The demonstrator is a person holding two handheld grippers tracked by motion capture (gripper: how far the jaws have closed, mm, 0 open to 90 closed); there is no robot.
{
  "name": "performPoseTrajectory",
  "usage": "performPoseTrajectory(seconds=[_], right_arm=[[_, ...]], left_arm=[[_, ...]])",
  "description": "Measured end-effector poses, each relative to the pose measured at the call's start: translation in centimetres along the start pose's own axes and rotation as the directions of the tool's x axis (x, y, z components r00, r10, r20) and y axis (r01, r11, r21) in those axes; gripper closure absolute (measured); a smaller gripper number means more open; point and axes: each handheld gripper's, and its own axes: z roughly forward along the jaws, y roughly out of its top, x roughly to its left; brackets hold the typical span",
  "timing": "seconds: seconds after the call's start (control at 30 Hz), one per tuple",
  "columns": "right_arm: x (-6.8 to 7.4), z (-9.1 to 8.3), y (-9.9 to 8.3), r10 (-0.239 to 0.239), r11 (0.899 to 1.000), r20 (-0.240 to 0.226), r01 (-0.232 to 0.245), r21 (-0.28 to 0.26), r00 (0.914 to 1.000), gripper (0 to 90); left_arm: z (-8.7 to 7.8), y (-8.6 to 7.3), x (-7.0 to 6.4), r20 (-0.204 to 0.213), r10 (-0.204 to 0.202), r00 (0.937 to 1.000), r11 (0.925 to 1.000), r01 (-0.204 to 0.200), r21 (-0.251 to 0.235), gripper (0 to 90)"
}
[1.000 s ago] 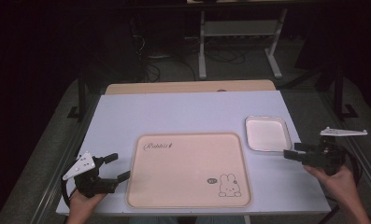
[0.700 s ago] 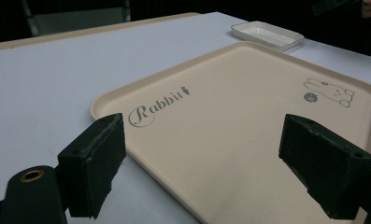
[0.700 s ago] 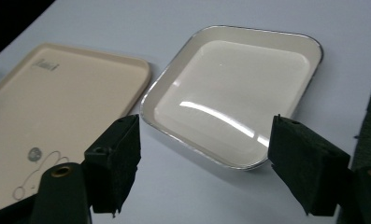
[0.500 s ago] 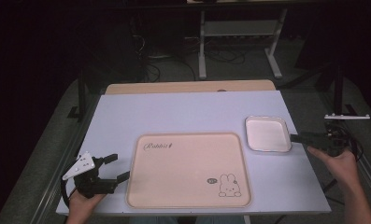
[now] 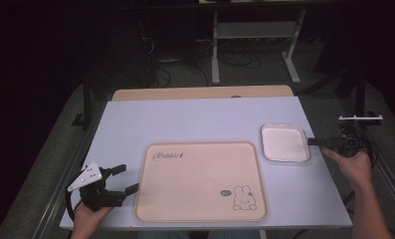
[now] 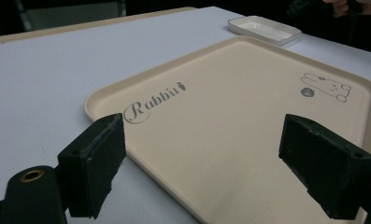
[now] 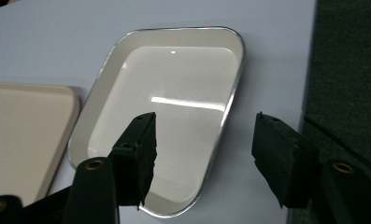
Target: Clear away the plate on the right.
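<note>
Nearest, at 7 o'clock on the counter: left gripper, jaws spread wide, empty, aimed at the left edge of the big tray and just beside it. In the left gripper view, tray rim between the two black jaws, though whether either jaw touches it cannot be told. Centre of the counter: beige tray, flat, "Rabbit" lettering at its 10 o'clock, rabbit drawing at 5 o'clock. Farther off, at 3 o'clock on the counter: small white dish, metal-edged, empty, just beside the tray's far right corner. At the dish's 3 o'clock: right gripper, jaws parted, straddling the dish's right rim in the right gripper view, one jaw over the basin, the other outside.
</note>
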Motion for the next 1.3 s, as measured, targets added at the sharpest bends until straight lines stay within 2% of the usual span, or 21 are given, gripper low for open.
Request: performPoseTrajectory(seconds=[0.13, 0.37, 0.53, 0.77, 1.0, 1.13, 1.3], right_arm=[[-0.3, 0.6, 0.1, 0.032, 0.999, 0.004, -0.032, -0.002, 0.9995, 46.5], [-0.1, 1.7, 0.2, 0.038, 0.999, 0.057, -0.039, 0.023, 0.9977, 55.8], [0.0, 2.4, 0.2, 0.049, 0.998, 0.062, -0.051, 0.043, 0.9969, 61.0], [0.2, 3.1, 0.4, 0.078, 0.995, 0.115, -0.085, 0.059, 0.9903, 72.1], [0.5, 4.0, 0.5, 0.078, 0.992, 0.137, -0.090, 0.084, 0.9874, 78.2], [0.5, 4.1, 0.4, 0.088, 0.992, 0.143, -0.099, 0.074, 0.9858, 83.5], [0.4, 4.1, 0.2, 0.150, 0.987, 0.143, -0.157, 0.040, 0.9784, 87.1]], left_arm=[[0.0, -0.1, 0.1, -0.002, -0.005, 1.0000, 1.0000, 0.005, 0.000, 14.5], [0.0, -0.2, 0.2, -0.008, -0.009, 0.9999, 0.9999, 0.009, 0.004, 14.5], [0.0, -0.2, 0.2, -0.007, -0.008, 0.9999, 0.9999, 0.008, 0.006, 14.5], [0.0, -0.2, 0.3, -0.006, -0.008, 0.9999, 0.9999, 0.008, 0.006, 14.5], [0.0, -0.3, 0.4, -0.008, -0.010, 0.9999, 0.9999, 0.010, 0.007, 14.5], [-0.1, -0.3, 0.4, -0.009, -0.012, 0.9999, 0.9999, 0.012, 0.007, 14.5], [-0.1, -0.3, 0.4, -0.011, -0.014, 0.9999, 0.9999, 0.014, 0.007, 14.5]])
